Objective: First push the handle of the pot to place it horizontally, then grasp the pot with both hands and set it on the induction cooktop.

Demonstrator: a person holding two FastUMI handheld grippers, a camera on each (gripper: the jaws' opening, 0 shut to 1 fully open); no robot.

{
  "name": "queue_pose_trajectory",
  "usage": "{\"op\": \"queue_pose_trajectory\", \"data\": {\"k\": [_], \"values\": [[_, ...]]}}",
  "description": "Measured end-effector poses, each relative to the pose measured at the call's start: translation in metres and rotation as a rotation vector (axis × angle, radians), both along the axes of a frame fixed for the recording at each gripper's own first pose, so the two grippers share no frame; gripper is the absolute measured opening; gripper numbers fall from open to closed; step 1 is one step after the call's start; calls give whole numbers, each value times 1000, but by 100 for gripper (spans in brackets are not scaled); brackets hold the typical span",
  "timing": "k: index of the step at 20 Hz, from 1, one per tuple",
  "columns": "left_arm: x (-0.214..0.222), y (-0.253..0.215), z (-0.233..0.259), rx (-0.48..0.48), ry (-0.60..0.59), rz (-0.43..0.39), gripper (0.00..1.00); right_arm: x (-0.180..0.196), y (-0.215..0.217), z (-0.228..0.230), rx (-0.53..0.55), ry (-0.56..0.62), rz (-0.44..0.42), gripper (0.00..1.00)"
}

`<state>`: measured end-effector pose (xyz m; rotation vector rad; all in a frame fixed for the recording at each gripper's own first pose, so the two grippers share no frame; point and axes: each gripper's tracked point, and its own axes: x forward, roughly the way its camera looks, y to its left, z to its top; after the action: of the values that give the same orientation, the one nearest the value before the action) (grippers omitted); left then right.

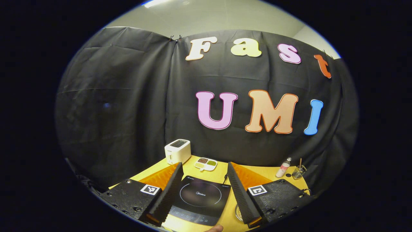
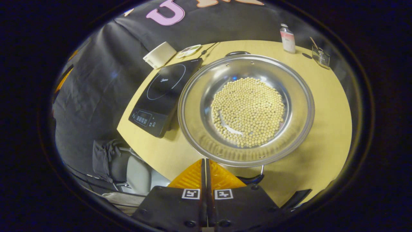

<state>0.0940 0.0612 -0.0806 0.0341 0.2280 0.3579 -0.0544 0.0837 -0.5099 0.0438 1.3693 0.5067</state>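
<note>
Black induction cooktop [image 2: 164, 95] beside bean-filled pot [image 2: 246, 109], logo illegible.

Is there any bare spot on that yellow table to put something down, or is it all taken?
Yes. In the right gripper view, bare table runs right of the pot, below the bottle and wire holder. The near corner below the induction cooktop is free too. Cooktop and pot sit tight together.

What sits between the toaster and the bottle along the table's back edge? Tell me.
In the left gripper view, a divided dish of grains lies between the toaster and the bottle, nearer the toaster; the rest is bare table.
</note>
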Motion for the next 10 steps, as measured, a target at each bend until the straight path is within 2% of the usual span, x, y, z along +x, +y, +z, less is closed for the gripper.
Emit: {"op": "queue_pose_trajectory", "data": {"k": [1,5,6,7,8,9,10], "values": [[0,-1,0,-3,0,-1,80,0,-8,0,-12,-6,3,2],[-2,-2,-3,-16,1,0,80,2,-49,-13,-129,-23,10,0],[-3,-2,-1,-15,-2,1,84,6,-59,-14,-144,-27,7,3],[-3,-2,0,-13,-7,-1,84,11,-67,-14,-148,-29,-10,3],[-3,-2,0,-9,-6,-3,80,18,-76,-14,-153,-31,-32,0],[-4,-1,-1,-5,-3,-2,85,23,-82,-15,-159,-31,-55,0],[-4,-1,0,-5,-3,0,84,30,-89,-15,-166,-33,-78,3]]}}
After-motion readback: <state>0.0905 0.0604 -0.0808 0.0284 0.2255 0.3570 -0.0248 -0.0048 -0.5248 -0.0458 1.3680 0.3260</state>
